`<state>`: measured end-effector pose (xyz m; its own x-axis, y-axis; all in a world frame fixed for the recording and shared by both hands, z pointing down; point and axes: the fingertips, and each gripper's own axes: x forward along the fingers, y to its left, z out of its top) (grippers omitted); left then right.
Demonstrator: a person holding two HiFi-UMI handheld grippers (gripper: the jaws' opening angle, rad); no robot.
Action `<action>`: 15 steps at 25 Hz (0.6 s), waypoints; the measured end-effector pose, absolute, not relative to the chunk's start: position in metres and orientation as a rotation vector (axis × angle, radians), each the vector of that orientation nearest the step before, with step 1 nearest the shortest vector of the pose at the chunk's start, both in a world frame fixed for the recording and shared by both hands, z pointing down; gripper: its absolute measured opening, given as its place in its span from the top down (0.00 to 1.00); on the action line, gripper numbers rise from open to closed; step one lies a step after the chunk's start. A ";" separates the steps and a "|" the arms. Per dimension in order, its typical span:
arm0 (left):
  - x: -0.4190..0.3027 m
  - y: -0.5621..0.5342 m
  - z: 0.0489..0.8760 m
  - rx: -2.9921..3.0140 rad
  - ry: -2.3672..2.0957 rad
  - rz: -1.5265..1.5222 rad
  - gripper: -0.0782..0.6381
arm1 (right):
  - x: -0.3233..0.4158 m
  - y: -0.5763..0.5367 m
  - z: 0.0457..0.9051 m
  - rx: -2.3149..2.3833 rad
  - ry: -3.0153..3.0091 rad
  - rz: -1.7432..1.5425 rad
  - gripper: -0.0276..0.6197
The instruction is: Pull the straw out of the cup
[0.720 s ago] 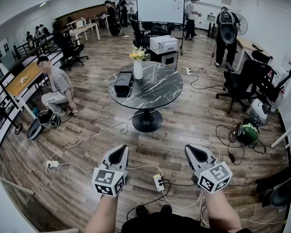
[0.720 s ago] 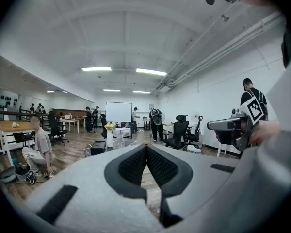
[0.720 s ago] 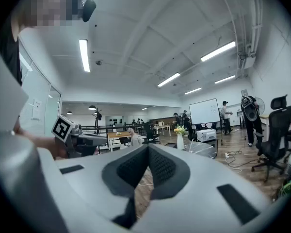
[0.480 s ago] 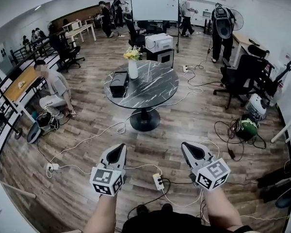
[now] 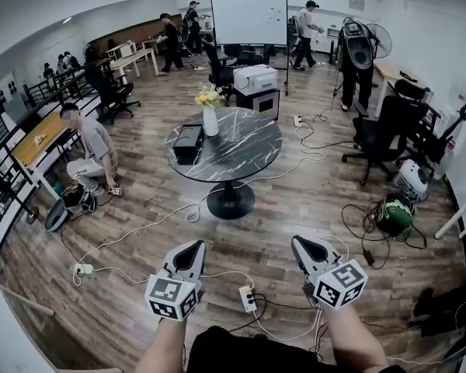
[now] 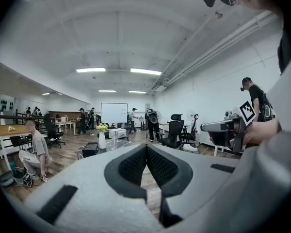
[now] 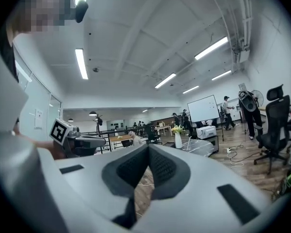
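Note:
A round black marble table (image 5: 248,152) stands a few steps ahead. On it I see a white vase of yellow flowers (image 5: 210,115), a black box (image 5: 188,140) and a faint clear cup (image 5: 245,124). The cup's thin straw (image 7: 188,142) shows upright in the right gripper view, too small for detail. My left gripper (image 5: 193,245) and right gripper (image 5: 299,242) hang low over the wooden floor, far short of the table. Both point forward. The left gripper (image 6: 146,146) and the right gripper (image 7: 149,146) each have their tips together with nothing between them.
White cables and a power strip (image 5: 247,299) lie on the floor between me and the table. A person crouches at the left (image 5: 89,150). Black office chairs (image 5: 384,130) and gear stand at the right. A printer (image 5: 255,78), a whiteboard and several people are behind the table.
The view has shifted slightly and people in the background have walked. Both grippers keep their place low in the view and stay shut.

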<state>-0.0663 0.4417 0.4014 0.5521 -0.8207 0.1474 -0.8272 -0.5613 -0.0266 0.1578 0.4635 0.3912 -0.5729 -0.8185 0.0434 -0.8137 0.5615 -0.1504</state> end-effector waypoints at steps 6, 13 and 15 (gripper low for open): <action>-0.064 0.448 0.401 2.720 -1.458 0.215 0.88 | 0.158 0.466 0.396 -1.389 2.753 -0.276 0.95; -0.066 0.419 0.410 2.711 -1.427 0.151 0.88 | 0.139 0.443 0.401 -1.361 2.804 -0.286 0.95; -0.067 0.404 0.415 2.710 -1.405 0.134 0.88 | 0.136 0.430 0.405 -1.378 2.811 -0.292 0.95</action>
